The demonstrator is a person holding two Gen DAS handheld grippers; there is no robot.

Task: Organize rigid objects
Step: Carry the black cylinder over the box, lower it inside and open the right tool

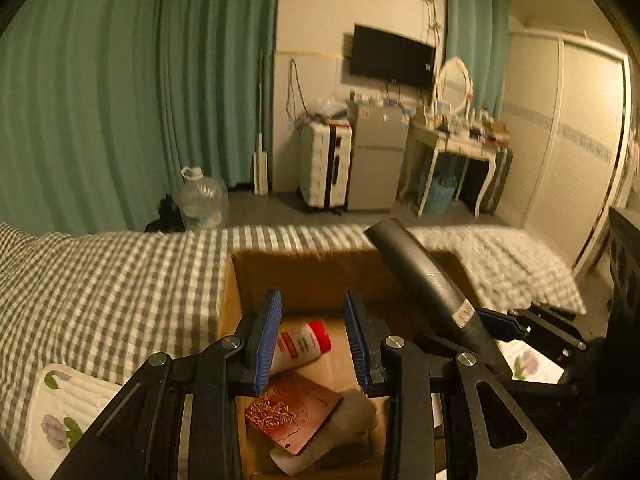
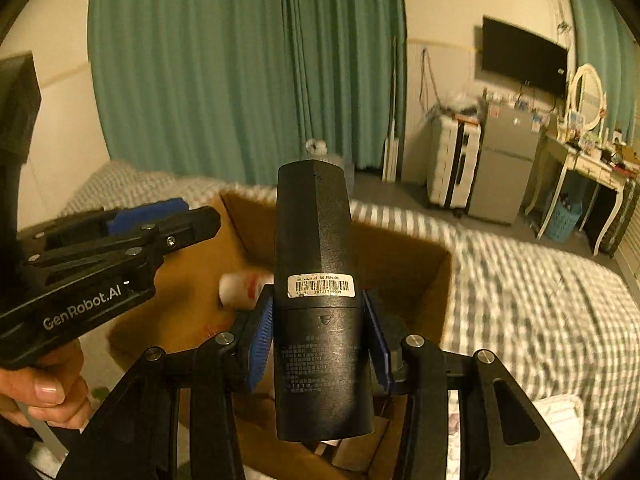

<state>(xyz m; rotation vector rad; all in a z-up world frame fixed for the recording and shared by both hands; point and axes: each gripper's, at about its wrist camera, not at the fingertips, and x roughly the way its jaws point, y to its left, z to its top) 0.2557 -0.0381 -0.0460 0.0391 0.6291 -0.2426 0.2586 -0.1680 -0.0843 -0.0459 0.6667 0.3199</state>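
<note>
While the left gripper [image 1: 312, 340] hangs open over the brown cardboard box [image 1: 304, 276], the right gripper [image 2: 320, 340] clamps a tall black cylindrical bottle [image 2: 316, 280], long axis pointing up and far.

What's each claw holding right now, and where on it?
Right claw grips the black bottle around its lower body, just below the barcode label. Left claw is open, holding nothing.

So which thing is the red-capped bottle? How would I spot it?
Find the cardboard box on the checked bed. The bottle lies on its side inside, just above a red card. It alone is white with a red cap; the held tube is black.
</note>
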